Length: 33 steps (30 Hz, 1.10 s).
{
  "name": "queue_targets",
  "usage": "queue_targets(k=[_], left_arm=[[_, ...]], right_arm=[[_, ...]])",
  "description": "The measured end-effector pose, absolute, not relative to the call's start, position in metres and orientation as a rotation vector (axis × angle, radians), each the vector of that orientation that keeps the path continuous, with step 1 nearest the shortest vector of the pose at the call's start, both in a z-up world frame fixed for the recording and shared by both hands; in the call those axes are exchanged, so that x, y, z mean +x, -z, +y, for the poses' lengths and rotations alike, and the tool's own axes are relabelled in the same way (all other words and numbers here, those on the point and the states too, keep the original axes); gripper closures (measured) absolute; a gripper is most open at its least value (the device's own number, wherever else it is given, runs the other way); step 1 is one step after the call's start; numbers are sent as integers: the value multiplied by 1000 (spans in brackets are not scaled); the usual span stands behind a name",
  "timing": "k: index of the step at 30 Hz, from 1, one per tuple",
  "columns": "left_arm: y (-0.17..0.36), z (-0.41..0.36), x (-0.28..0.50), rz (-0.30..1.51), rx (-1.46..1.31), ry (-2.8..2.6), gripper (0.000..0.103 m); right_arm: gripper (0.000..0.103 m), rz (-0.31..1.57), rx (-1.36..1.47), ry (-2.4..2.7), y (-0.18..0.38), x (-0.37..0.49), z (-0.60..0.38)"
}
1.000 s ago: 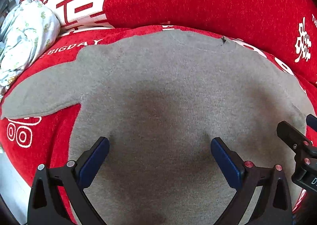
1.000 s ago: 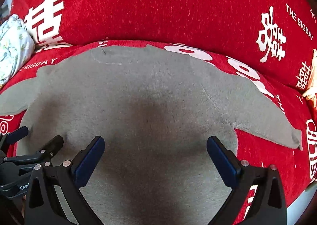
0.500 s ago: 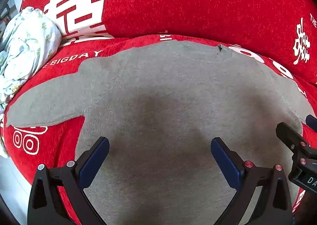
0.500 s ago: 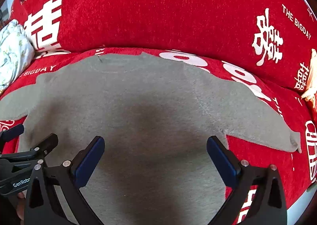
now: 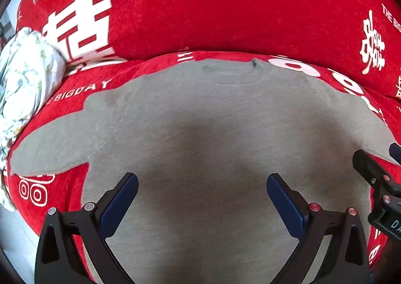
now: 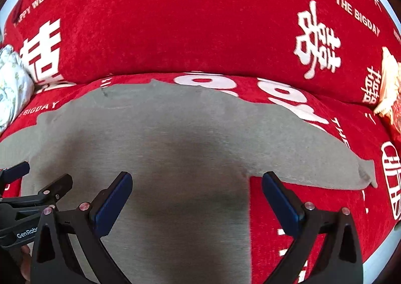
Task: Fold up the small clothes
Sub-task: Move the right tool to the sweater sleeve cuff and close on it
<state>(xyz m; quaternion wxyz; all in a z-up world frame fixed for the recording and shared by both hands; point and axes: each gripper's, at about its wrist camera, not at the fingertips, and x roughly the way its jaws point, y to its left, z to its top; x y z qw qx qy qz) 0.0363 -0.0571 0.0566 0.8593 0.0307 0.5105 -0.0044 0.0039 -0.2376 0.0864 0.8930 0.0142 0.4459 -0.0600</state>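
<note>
Hovering spread-fingered over grey sweater (image 5: 213, 121)

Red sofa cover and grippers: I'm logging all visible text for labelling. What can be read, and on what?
"WEDDING": red sofa cover, backrest.
"THE BIGDAY": backrest, right.
"BIGDAY": seat, beside grey sweater.
"GenRob", cut off: left gripper.
"DA", cut off: right gripper.
Large white Chinese characters: the cover.
Floral cloth: none.

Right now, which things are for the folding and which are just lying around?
For the job:
grey sweater, spread flat
left tool, open
right tool, open

Lying about:
flowery white cloth
red wedding cover underneath
cream thing, far right
</note>
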Motion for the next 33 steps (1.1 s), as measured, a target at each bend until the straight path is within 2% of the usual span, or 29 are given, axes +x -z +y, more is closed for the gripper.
queue_targets(k=[33], left_arm=[[-63, -242, 58, 1040, 241, 186, 0]], right_arm=[[1, 902, 173, 352, -75, -17, -408]])
